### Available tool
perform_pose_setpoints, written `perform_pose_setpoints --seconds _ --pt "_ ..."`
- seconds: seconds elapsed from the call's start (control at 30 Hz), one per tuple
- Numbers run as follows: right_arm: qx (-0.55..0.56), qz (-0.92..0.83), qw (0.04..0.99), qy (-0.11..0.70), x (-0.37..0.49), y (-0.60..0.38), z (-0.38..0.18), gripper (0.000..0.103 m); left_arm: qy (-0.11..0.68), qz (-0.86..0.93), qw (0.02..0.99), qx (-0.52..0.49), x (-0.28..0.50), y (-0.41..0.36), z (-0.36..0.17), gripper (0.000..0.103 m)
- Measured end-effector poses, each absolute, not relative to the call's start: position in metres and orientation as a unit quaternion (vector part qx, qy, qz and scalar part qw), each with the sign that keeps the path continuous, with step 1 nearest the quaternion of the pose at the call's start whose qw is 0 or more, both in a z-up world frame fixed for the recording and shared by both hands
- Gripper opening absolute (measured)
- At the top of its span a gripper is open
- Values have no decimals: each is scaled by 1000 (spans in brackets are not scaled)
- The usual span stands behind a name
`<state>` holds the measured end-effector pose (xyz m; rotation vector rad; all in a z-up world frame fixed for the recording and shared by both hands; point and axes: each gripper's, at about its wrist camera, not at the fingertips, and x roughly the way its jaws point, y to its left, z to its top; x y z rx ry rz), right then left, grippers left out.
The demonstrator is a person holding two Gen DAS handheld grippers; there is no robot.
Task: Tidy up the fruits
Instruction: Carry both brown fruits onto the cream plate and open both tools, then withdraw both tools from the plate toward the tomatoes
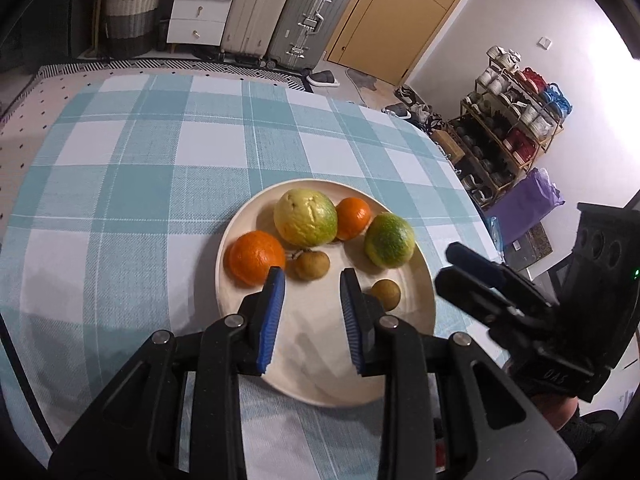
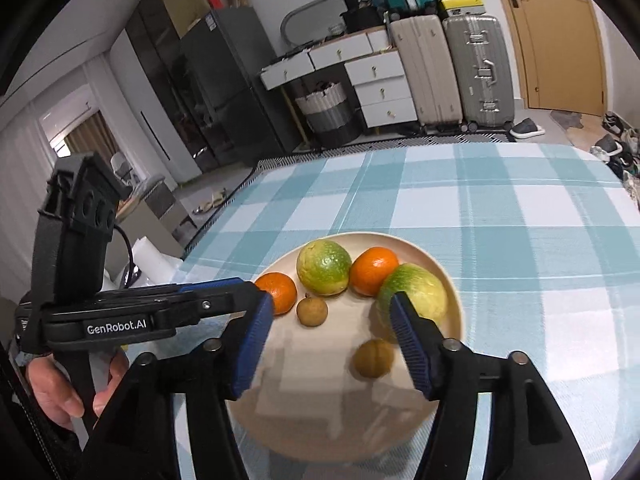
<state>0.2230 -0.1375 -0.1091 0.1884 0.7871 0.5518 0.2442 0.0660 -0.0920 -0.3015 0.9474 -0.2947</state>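
Note:
A cream plate on the checked tablecloth holds several fruits. There are two oranges, two yellow-green citrus and two brown longans. My left gripper hovers over the plate's near part just short of the first longan. Its jaws are drawn close and hold nothing. My right gripper stands open over the plate's right side. The second longan lies on the plate between its fingers, touched by neither pad.
The blue-and-white checked tablecloth runs far to the left and back. The table's right edge drops toward a shoe rack. Suitcases and drawers stand beyond. A hand grips the left gripper's handle.

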Motion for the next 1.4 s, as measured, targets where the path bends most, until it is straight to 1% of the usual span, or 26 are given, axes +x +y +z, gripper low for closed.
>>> perform_pose_setpoints --seconds 0.17,0.23,0.27,0.47,0.53,0.63,0.67,0.7,0.8,0.83,0.93,1.0,1.1,1.3,1.4 --pt "95 256 890 366 202 -153 -97 67 449 -137 873 -136 217 60 -83 31" --pt "99 253 893 359 193 -159 -92 73 448 -137 874 -132 207 55 -80 33" --pt "100 251 895 356 189 -162 -90 74 447 -137 874 -130 202 53 -79 34" --pt "98 249 902 339 162 -172 -79 77 442 -135 880 -113 171 36 -76 34" --pt "94 248 906 330 151 -175 -75 83 442 -135 880 -108 161 32 -75 34" --pt "88 249 911 317 137 -179 -69 86 438 -135 883 -103 148 28 -72 35" --pt "85 249 912 314 133 -180 -67 86 436 -134 884 -101 144 27 -71 39" --pt "84 249 913 312 130 -181 -65 86 434 -132 886 -99 139 26 -69 45" --pt "83 249 916 305 120 -182 -62 90 426 -129 890 -102 131 27 -66 56" --pt "84 249 916 303 117 -183 -60 91 425 -128 890 -101 129 27 -65 58" --pt "83 251 917 297 108 -183 -58 92 424 -117 892 -103 120 30 -63 69" --pt "84 256 916 298 101 -184 -58 92 423 -110 893 -106 115 32 -64 84" --pt "91 260 913 302 93 -182 -61 94 425 -109 892 -107 107 32 -65 84" --pt "90 266 907 313 77 -175 -70 94 436 -98 888 -107 91 33 -76 85" --pt "90 268 908 310 66 -174 -73 97 436 -90 889 -110 83 35 -83 85"
